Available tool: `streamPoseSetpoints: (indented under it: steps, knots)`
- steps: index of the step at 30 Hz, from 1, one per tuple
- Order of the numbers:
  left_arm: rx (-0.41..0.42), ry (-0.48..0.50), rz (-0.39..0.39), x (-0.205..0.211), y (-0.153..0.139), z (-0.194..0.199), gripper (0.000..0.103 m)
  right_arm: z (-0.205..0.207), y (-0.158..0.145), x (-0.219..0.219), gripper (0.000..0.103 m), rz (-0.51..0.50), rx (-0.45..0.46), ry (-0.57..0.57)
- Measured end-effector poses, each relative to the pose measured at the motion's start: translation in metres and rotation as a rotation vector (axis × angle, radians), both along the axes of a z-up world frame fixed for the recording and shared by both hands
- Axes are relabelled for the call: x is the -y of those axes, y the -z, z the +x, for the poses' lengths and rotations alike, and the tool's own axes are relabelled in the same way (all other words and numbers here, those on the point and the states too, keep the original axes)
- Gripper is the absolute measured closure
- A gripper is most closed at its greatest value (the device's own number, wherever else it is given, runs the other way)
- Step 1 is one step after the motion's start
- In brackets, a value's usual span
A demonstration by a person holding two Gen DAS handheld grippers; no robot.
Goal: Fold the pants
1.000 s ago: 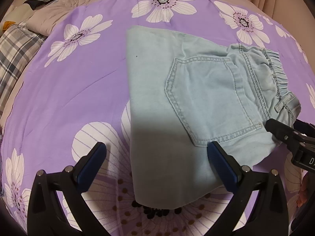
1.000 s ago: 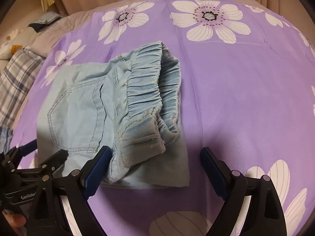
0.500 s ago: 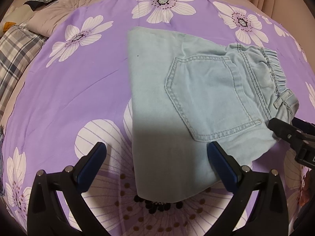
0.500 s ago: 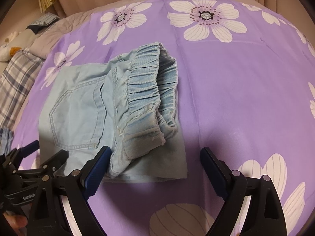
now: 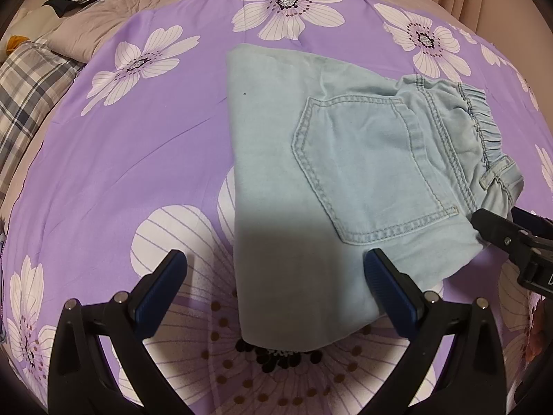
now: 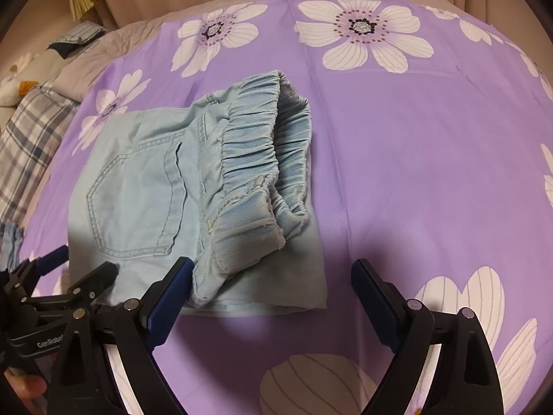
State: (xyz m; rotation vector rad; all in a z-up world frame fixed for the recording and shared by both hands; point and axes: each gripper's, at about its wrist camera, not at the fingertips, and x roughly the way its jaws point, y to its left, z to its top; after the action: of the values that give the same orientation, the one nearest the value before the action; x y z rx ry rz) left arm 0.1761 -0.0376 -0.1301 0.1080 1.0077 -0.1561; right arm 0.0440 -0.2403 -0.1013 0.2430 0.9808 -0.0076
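While the purple flowered bedspread (image 5: 138, 159) fills both views as it did a second ago, the folded pants (image 5: 328, 180) now sit a little further from each camera: both claws have drawn back toward the person, and more bare cloth shows below the near hem than in the earlier frames. The pale denim bundle itself has not shifted or sprung open; it lies flat in the middle of the bed, back pocket (image 5: 366, 169) upward, with the elastic waistband (image 6: 266, 159) doubled over on the right side of the stack.

Judging from this, the fold is finished or very nearly so, and the retreat reads as a release rather than a fresh reach.

Next in size, the left claw (image 5: 274, 287) hangs just above the near edge of the pants with its blue pads spread wide and nothing between them. The right claw (image 6: 271, 294) is likewise spread and empty; its left pad lies just at the near corner of the bundle, where it was a second ago, though I cannot tell whether it touches the cloth.

Smallest change: the waistband looks slightly lumpy and raised, so a last pat may be wanted.
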Motion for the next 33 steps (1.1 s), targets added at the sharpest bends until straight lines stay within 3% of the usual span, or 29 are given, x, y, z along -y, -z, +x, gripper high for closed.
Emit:
streamPoseSetpoints:
  steps: [19,33]
  knots:
    - [-0.007,-0.013,0.028,0.005,-0.003,0.003,0.000,0.000,-0.002,-0.003,0.012,-0.012,-0.018,0.003]
    - [0.034,-0.008,-0.019,-0.002,-0.026,-0.042,0.001,-0.035,-0.017,-0.009,0.012,-0.026,-0.013,-0.011]
